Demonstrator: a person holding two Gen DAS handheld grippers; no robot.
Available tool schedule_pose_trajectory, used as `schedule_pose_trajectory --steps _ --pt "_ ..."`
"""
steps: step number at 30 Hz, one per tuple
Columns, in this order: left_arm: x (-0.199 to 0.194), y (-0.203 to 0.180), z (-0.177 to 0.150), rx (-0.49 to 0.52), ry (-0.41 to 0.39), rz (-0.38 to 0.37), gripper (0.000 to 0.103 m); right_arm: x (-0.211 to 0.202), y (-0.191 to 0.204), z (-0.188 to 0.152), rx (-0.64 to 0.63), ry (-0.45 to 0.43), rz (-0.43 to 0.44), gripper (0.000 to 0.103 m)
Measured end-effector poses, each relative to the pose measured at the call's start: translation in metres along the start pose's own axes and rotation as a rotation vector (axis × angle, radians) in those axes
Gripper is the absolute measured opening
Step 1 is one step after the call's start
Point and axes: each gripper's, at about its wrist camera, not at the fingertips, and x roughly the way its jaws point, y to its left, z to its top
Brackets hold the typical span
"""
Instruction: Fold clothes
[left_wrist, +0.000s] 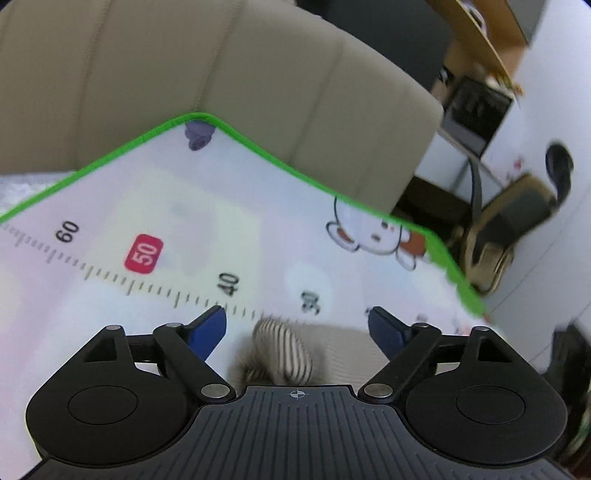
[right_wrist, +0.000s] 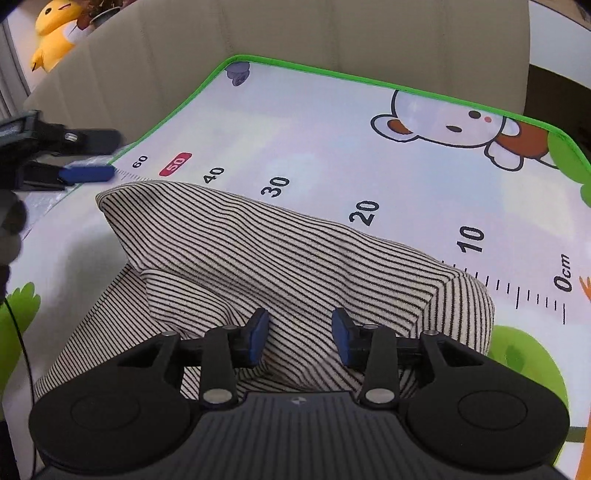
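Here, low in the right wrist view, our right gripper (right_wrist: 299, 339) hangs over the striped garment (right_wrist: 280, 254), its blue fingers (right_wrist: 258, 338) parted and pressing nothing. The cloth lies in a folded heap on the play mat (right_wrist: 332, 122), along the printed ruler (right_wrist: 517, 291). At the left edge, our left gripper (right_wrist: 86, 173) hovers with fingers wide apart and empty. Beyond the mat's green border rises a beige sofa back (right_wrist: 332, 33); a yellow plush toy (right_wrist: 55, 33) sits upper left.

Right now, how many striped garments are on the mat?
1: the striped garment lies folded on the mat under the right gripper. Anything beneath it would be hidden.
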Motion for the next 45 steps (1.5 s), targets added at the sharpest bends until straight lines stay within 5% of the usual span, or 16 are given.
schedule_pose_trajectory --steps 4,6,7,10,19,23,24,26,28,33,37,41,45 --pt "0.04 -0.005 -0.008 -0.032 0.144 0.011 0.087 -0.019 -0.014 0.008 0.078 -0.029 0.033 0.04" --pt "0.06 -0.008 -0.012 -0.047 0.216 0.016 0.079 -0.04 -0.028 0.015 0.14 -0.089 0.021 0.052" --pt "0.063 -0.007 -0.016 -0.051 0.233 0.019 0.066 -0.049 -0.035 0.018 0.17 -0.113 0.011 0.058" --pt "0.071 -0.003 -0.029 -0.065 0.281 0.029 0.053 -0.068 -0.061 0.022 0.256 -0.164 -0.033 0.06" --pt "0.05 -0.017 -0.053 -0.001 0.318 -0.006 0.03 -0.043 -0.076 -0.019 0.387 -0.015 -0.004 0.063" --pt "0.032 -0.018 -0.042 -0.006 0.28 -0.066 0.034 -0.044 -0.071 -0.016 0.364 -0.018 -0.008 0.063" --pt "0.024 -0.015 -0.031 -0.022 0.239 -0.069 0.039 -0.046 -0.072 -0.013 0.365 -0.027 -0.007 0.063" --pt "0.013 -0.006 -0.009 -0.069 0.173 -0.079 0.065 -0.051 -0.075 -0.01 0.376 -0.041 0.001 0.063" --pt "0.012 -0.001 0.006 -0.108 0.15 -0.076 0.072 -0.051 -0.077 -0.006 0.395 -0.044 0.012 0.063" --pt "0.045 -0.003 0.007 -0.124 0.238 -0.056 0.083 -0.032 -0.072 -0.001 0.365 0.008 0.009 0.059" --pt "0.075 0.002 0.002 -0.123 0.305 -0.034 0.054 -0.007 -0.065 0.008 0.282 0.044 0.009 0.039" --pt "0.092 0.005 0.011 -0.118 0.292 -0.01 0.026 0.0 -0.059 0.045 0.2 -0.051 -0.002 0.029" --pt "0.086 -0.011 0.037 -0.038 0.175 0.02 0.021 -0.011 -0.068 0.065 0.197 -0.151 -0.004 0.028"
